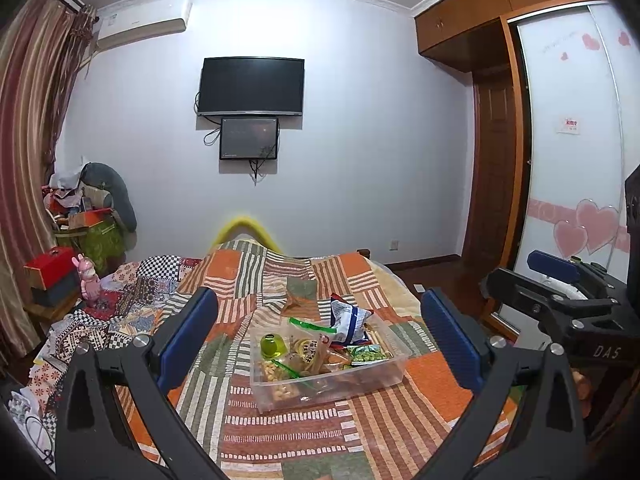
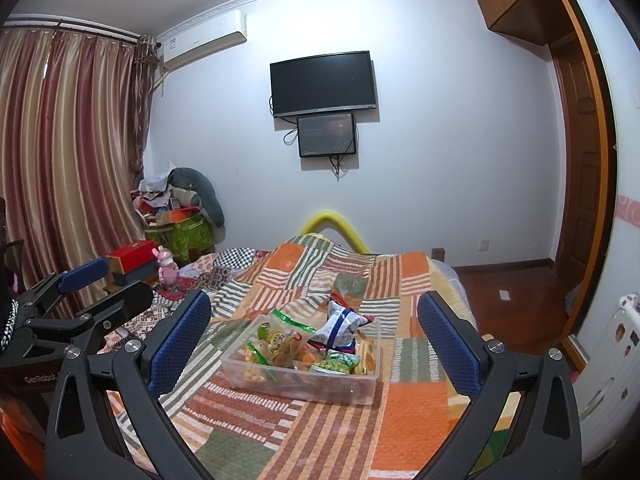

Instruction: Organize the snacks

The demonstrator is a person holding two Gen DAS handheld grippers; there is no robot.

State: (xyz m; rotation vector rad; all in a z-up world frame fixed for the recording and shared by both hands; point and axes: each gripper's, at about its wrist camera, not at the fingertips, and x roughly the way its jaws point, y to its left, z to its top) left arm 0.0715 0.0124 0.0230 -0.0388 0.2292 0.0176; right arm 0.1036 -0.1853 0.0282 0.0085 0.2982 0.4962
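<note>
A clear plastic bin point(image 1: 360, 378) point(image 2: 360, 388) sits on the patchwork bedspread, filled with snack packets. Among them are a blue and white crisp bag point(image 1: 346, 318) point(image 2: 340, 326), a green pea packet point(image 1: 366, 354) point(image 2: 338, 366) and a green jelly cup point(image 1: 271, 345). My left gripper point(image 1: 320, 340) hangs open above the near side of the bin with nothing between its blue pads. My right gripper point(image 2: 316, 340) is open too, empty, facing the bin from the right. Each gripper shows at the edge of the other's view.
The bed point(image 1: 304, 436) point(image 2: 412, 412) fills the foreground, with a crumpled quilt point(image 1: 120, 312) on its left. A red box point(image 1: 52, 268) and a pink toy point(image 1: 89, 282) stand at the left. A wardrobe point(image 1: 576, 152) and a radiator point(image 2: 608, 364) are at the right.
</note>
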